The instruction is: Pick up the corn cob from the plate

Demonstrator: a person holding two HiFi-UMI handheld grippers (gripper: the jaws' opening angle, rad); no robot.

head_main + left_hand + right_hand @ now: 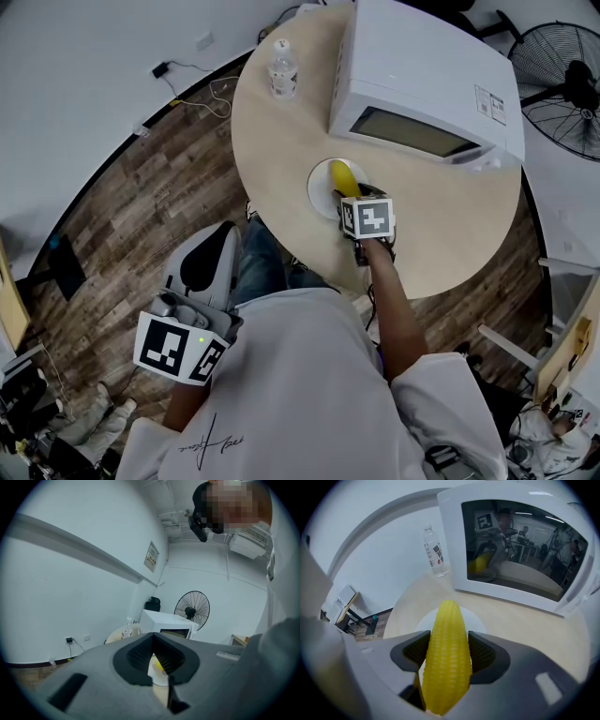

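Observation:
The yellow corn cob [446,658] stands lengthwise between my right gripper's [447,651] ribbed pads, which press on both its sides. Under and behind it lies the round white plate [479,620]. In the head view the corn cob [343,177] is over the white plate [319,187] near the round table's front edge, with the right gripper [349,199] shut on its near end. My left gripper [223,230] hangs low beside the person's left leg, off the table, holding nothing. Its jaws [153,653] meet at the tips, and the plate [159,678] shows far beyond them.
A white microwave [422,75] with a dark glass door stands just behind the plate on the beige round table [281,159]. A clear water bottle [283,70] is at the table's far left. A floor fan [562,89] stands far right. Wood floor lies to the left.

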